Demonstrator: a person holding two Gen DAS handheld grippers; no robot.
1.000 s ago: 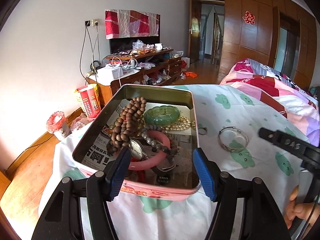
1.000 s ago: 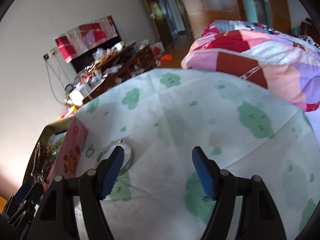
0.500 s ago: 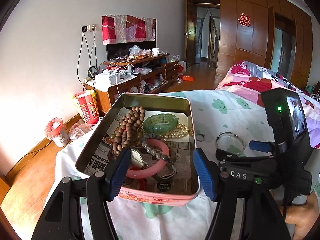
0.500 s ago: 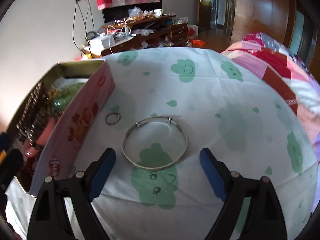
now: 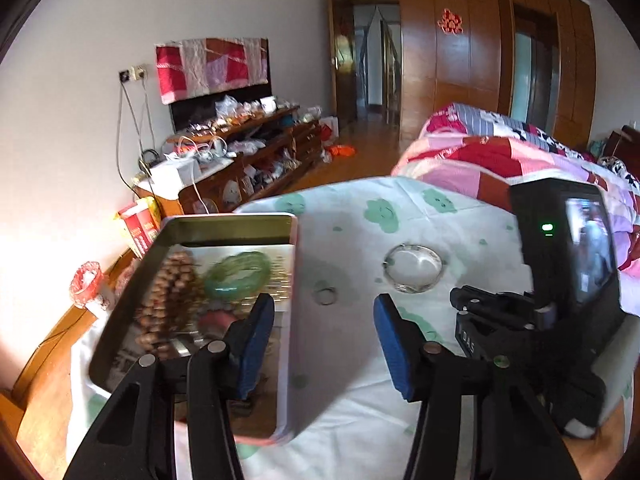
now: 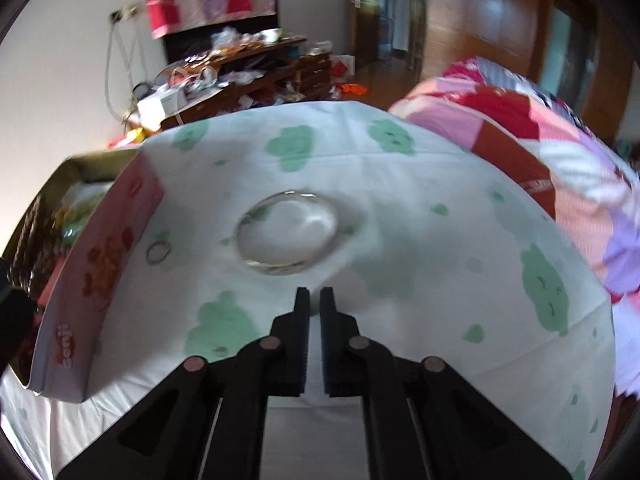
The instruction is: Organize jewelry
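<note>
Right fingers [image 6: 314, 300] nearly closed, empty, behind silver bangle [image 6: 286, 233], left fingers [image 5: 320, 330] wide apart, tin's beads [image 5: 170, 294] visible

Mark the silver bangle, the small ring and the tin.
silver bangle [image 6: 287, 271], right wrist view, near rim.
small ring [image 6: 158, 251], right wrist view, on its band.
tin [image 5: 293, 320], left wrist view, right side wall.

In the left wrist view, motion blur smears the tin's [image 5: 224, 232] contents left of the left gripper [image 5: 324, 340]: the brown beads [image 5: 168, 292] and green bangle [image 5: 236, 274] lose their detail. The left finger [image 5: 252, 344] hides the jewelry behind it. Ahead of the right gripper [image 6: 314, 312], the silver bangle [image 6: 286, 238] is blurred, its clasp unreadable.
</note>
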